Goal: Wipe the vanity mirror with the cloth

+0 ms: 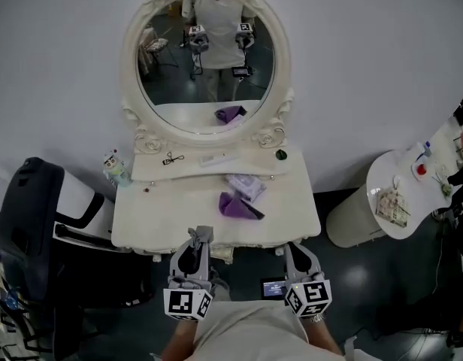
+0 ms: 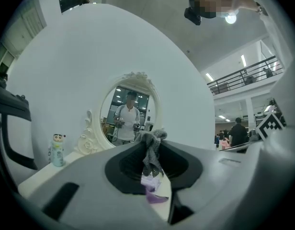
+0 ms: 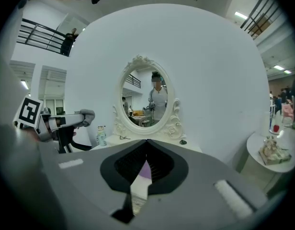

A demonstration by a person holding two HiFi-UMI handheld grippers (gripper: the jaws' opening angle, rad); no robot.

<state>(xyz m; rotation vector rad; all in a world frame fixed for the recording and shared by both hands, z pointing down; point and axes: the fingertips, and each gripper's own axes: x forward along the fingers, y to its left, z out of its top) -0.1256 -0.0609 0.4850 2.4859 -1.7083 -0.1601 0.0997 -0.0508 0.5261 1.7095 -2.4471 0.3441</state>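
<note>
1. Grey knitted cloth point(image 2: 152, 153) is what I have to work with. The left gripper point(image 2: 153, 139) has its jaws clamped on a small bunch of it, with a short tuft poking past the tips and the rest hanging below.
2. My right gripper point(image 3: 146, 143) has its jaws pressed together with nothing between them. It sits low beside the left one, at the near edge of the cream-white bench point(image 1: 141, 216).
3. The oval vanity mirror in its carved cream frame point(image 1: 209, 66) stands at the back of the bench, well apart from both grippers, so I judge that wiping hasn't begun.
4. A crumpled purple cloth point(image 1: 236, 205) lies mid-bench on my path, just beside a white packet point(image 1: 245, 185). I'd lift over both rather than drag through them.
5. To do this well I'd bring the tuft flat onto the glass — not the hard jaw tips — and work in overlapping sweeps from the top down, keeping off the frame's ornaments.
</note>
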